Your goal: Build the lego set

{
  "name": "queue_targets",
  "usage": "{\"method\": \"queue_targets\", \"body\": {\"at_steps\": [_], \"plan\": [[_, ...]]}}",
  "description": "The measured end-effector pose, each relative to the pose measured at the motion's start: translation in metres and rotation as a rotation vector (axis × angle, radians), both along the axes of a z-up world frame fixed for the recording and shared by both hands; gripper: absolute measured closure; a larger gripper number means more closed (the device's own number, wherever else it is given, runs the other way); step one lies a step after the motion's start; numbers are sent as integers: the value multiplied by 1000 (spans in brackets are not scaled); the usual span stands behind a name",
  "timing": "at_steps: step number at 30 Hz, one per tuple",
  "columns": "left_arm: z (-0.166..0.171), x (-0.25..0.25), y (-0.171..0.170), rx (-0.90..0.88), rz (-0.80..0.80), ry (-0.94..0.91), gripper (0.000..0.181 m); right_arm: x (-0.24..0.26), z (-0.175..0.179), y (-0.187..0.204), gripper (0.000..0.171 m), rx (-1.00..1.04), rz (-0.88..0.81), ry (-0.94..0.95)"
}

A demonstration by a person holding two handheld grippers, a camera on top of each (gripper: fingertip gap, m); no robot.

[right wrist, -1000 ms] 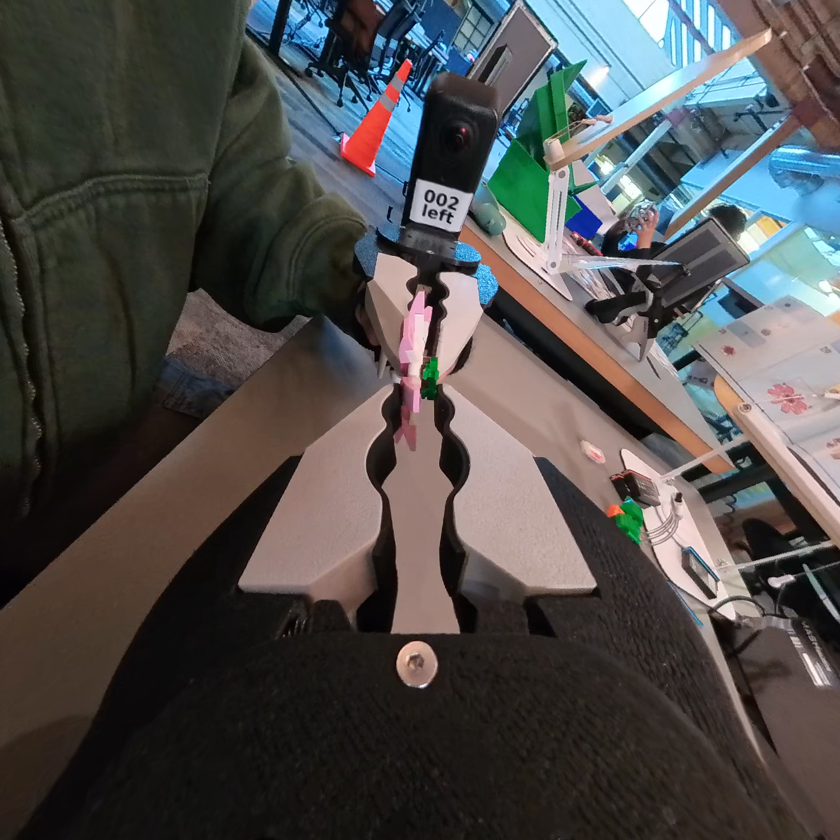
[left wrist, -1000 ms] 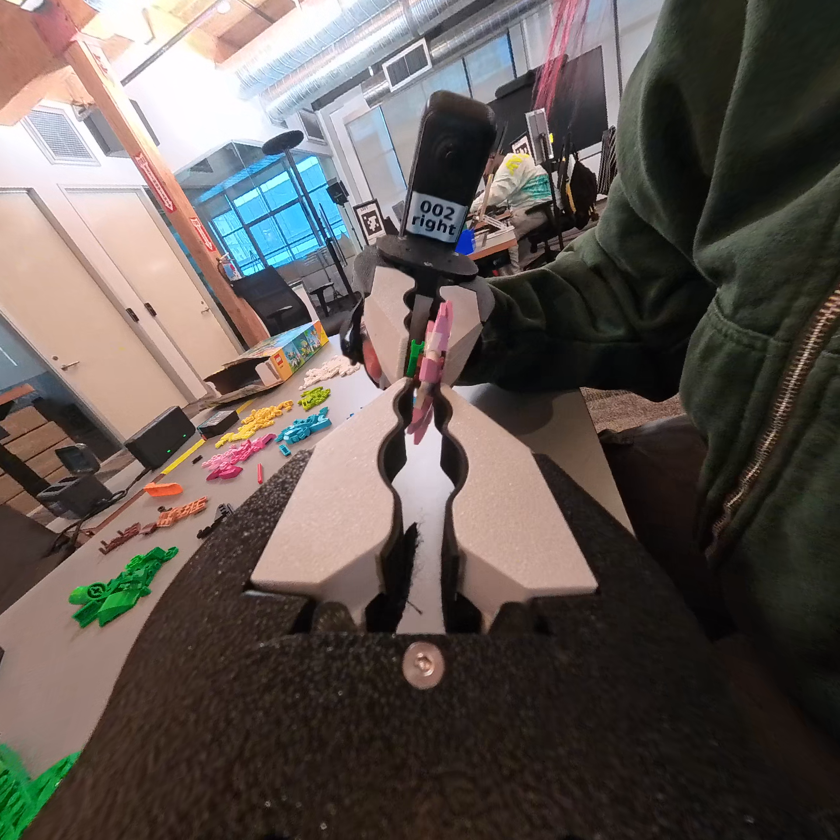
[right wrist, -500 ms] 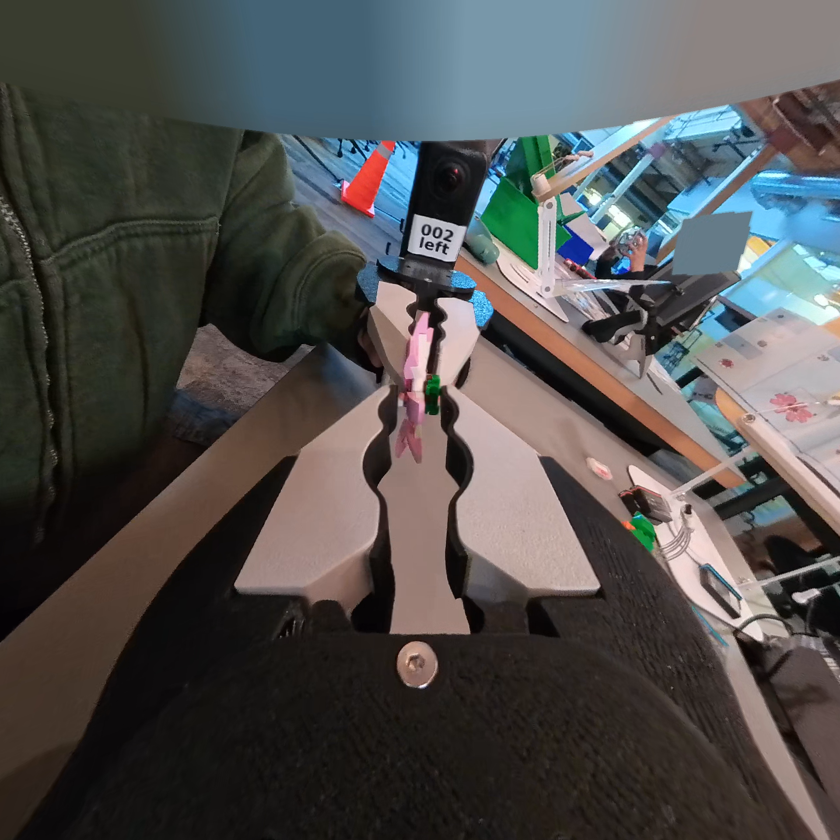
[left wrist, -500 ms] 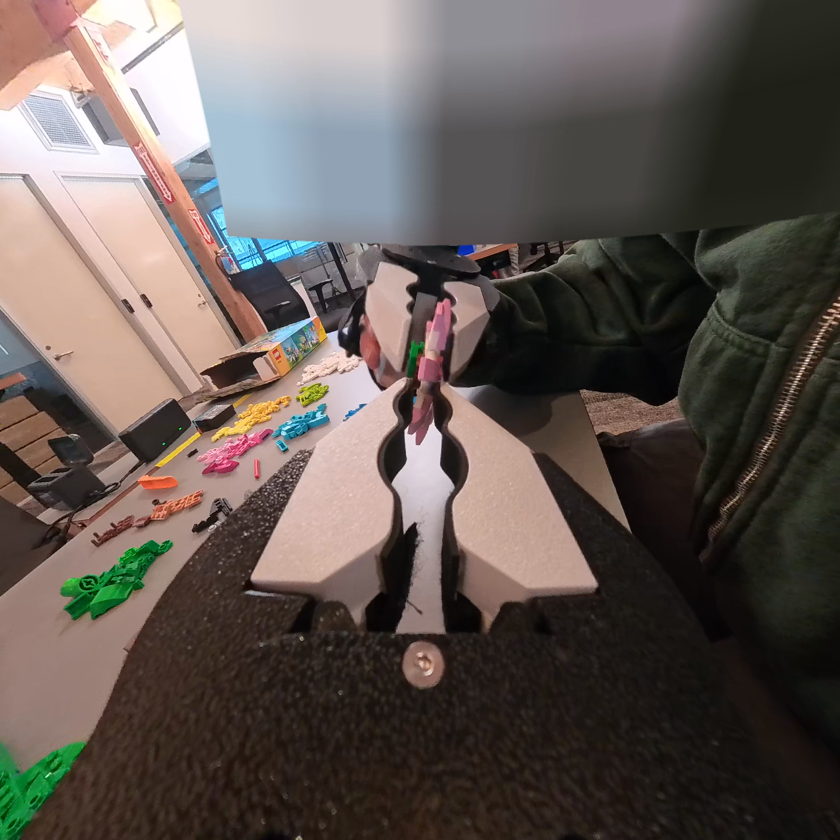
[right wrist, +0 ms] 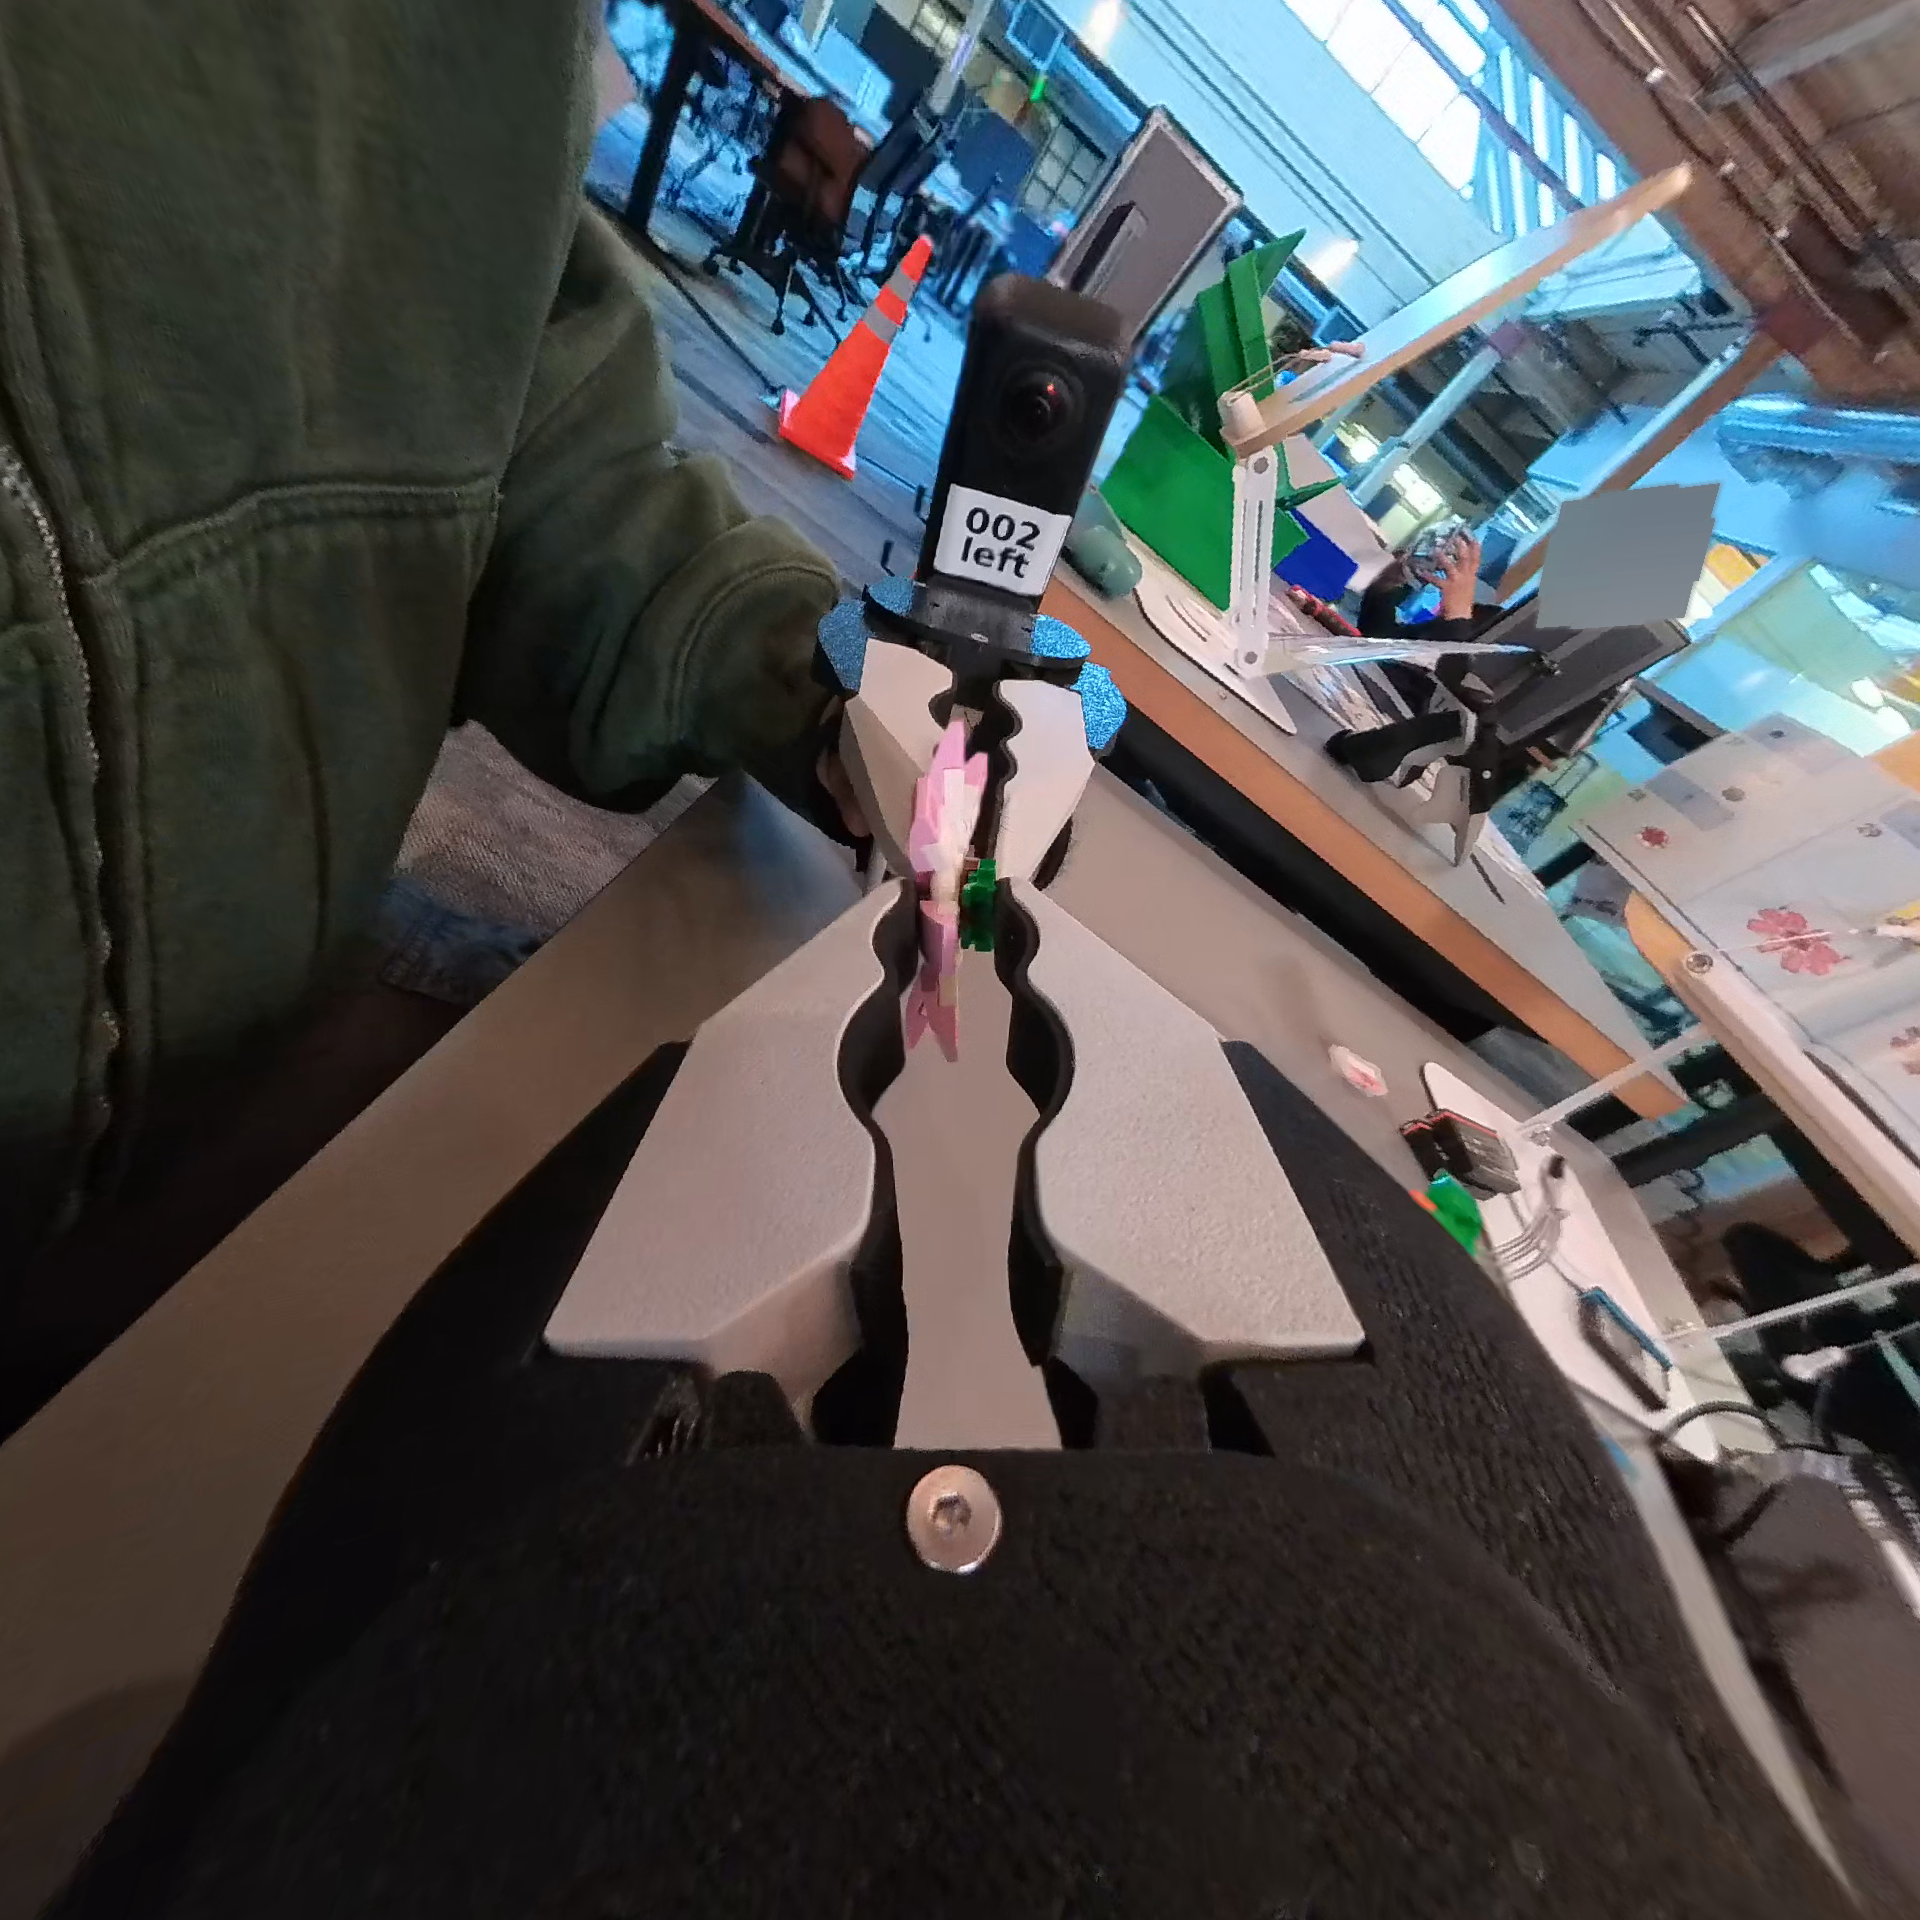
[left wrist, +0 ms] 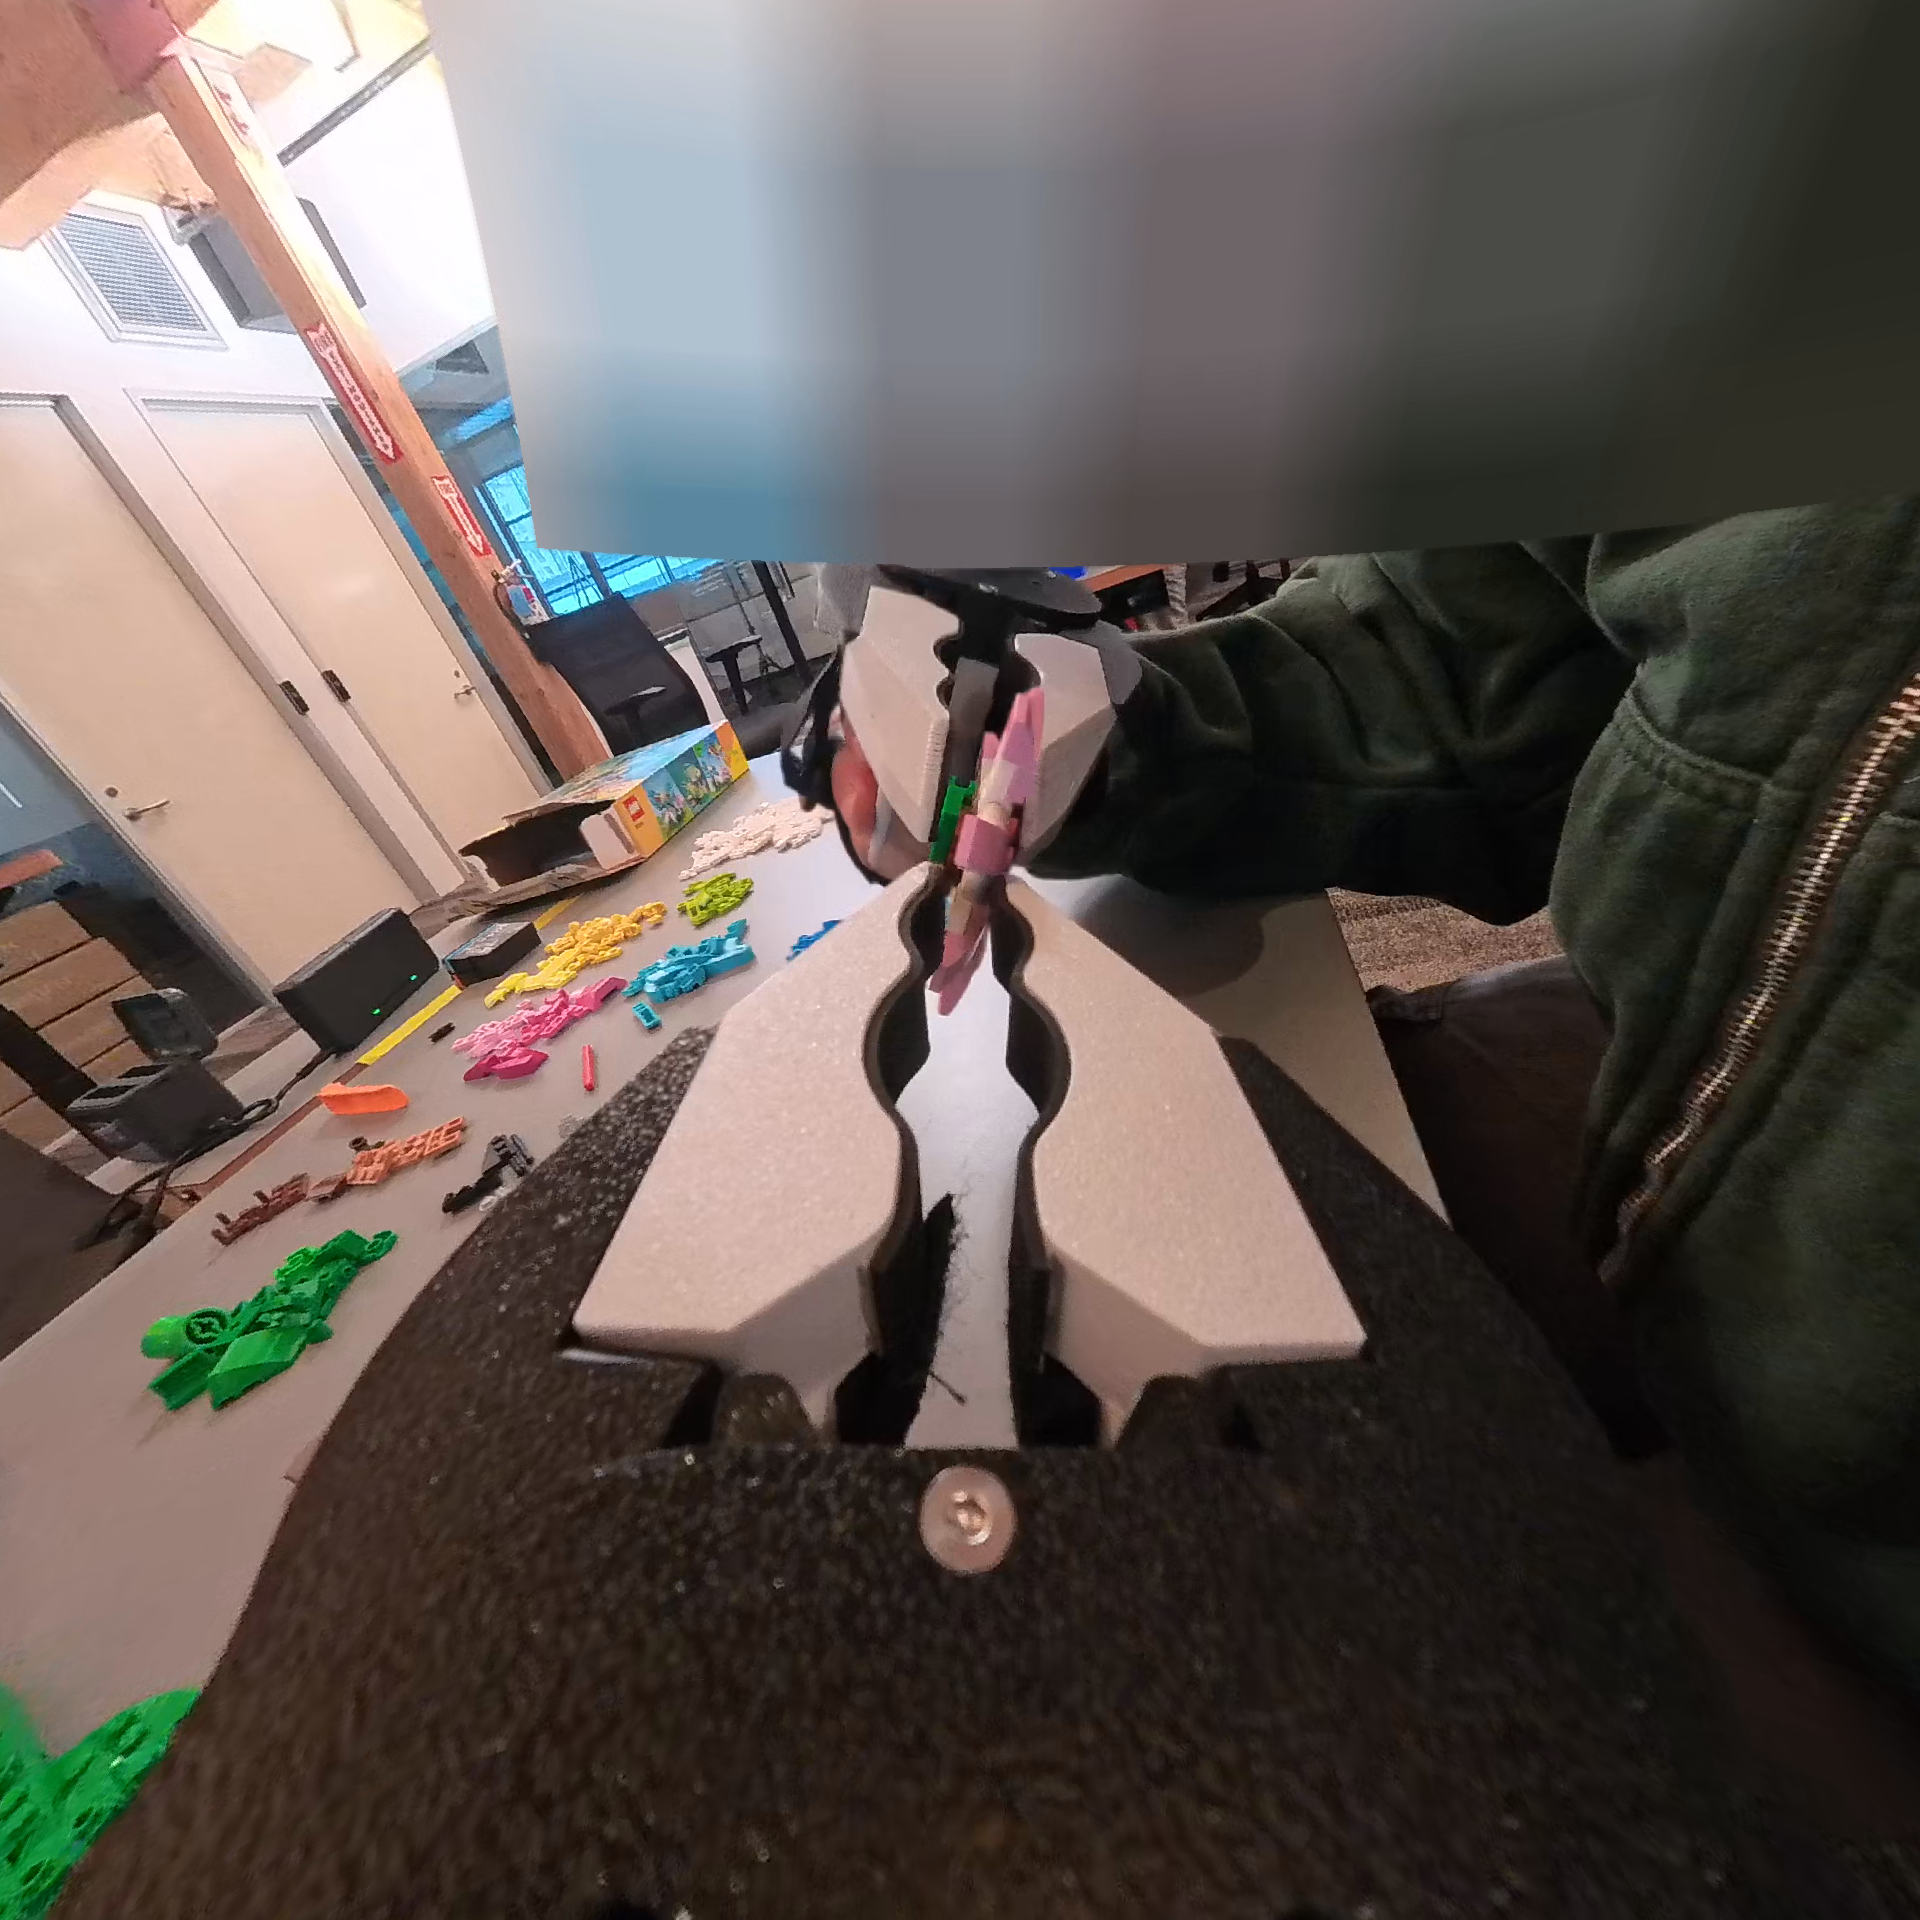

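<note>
A small pink lego assembly (left wrist: 992, 831) with a green piece (left wrist: 951, 821) on its side is held in the air between my two grippers, which meet tip to tip above the grey table (left wrist: 1195, 935). My left gripper (left wrist: 966, 899) is shut on its lower part. My right gripper (left wrist: 982, 774) faces it and grips the upper part. In the right wrist view, the right gripper (right wrist: 951, 909) is shut on the pink assembly (right wrist: 935, 862) and its green piece (right wrist: 977, 899), with the left gripper (right wrist: 971, 821) opposite.
Sorted lego piles lie on the table to the left: green (left wrist: 260, 1340), brown and orange (left wrist: 395, 1148), pink (left wrist: 520, 1029), yellow (left wrist: 592, 935), cyan (left wrist: 691, 961), white (left wrist: 758, 831). A lego box (left wrist: 665, 800) stands behind them. A person's green sleeve (left wrist: 1351, 748) is at right. My left and right fingertips are right by each other.
Both grippers keep their hold on the pink assembly. The pair has tilted and shifted slightly, so the background sits a little differently.
</note>
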State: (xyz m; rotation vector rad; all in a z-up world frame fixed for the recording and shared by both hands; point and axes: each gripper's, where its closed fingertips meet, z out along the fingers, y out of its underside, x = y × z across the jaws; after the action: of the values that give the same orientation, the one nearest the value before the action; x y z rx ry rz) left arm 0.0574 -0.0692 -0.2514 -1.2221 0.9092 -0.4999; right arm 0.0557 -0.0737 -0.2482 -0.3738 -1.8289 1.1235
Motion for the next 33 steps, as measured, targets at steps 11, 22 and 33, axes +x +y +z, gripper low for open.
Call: {"method": "queue_targets", "body": {"at_steps": [11,22,33], "plan": [[38,-22,-13,0,-113,-321,176,4,22,7,134,-148,4,67],[31,-8,-13,-1,-128,-255,176,1,29,-6,137,-229,30,67],[24,2,-13,-3,-138,-201,176,4,26,-12,158,-188,45,75]]}}
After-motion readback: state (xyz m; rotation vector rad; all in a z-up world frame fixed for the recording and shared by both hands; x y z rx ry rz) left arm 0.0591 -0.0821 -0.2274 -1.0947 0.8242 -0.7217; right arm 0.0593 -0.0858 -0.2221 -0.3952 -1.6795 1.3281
